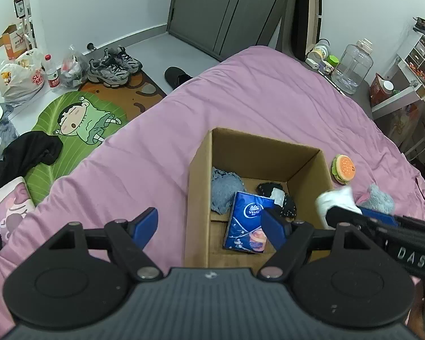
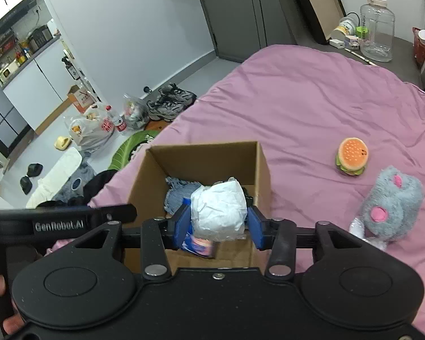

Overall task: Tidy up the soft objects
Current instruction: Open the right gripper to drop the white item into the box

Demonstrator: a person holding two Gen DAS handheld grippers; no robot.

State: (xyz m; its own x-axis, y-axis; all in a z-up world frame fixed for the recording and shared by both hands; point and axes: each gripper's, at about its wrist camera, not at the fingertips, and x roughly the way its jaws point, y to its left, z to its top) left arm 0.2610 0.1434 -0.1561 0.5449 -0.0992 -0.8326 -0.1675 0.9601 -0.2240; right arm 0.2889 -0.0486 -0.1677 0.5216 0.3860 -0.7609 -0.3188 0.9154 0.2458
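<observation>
An open cardboard box (image 1: 201, 175) (image 2: 265, 170) stands on the pink bed. Inside lie a grey-blue knit cloth (image 1: 225, 189), a blue tissue pack (image 1: 245, 226) and a black dotted sock (image 1: 283, 201). My left gripper (image 1: 209, 221) is open and empty above the box's near left wall. My right gripper (image 2: 218, 221) hangs over the box with a crumpled white bundle (image 2: 218, 212) (image 1: 337, 198) between its pads. The left pad touches the bundle and a thin gap shows at the right pad. A burger plush (image 2: 351, 155) and a grey plush with pink spots (image 2: 391, 201) lie to the right of the box.
The pink bedspread (image 1: 269, 99) falls off to the floor on the left, where a green cartoon mat (image 1: 79, 124), sneakers (image 1: 113, 68) and plastic bags (image 1: 17, 79) lie. A large clear water jug (image 2: 376, 25) stands on the dark ledge beyond the bed.
</observation>
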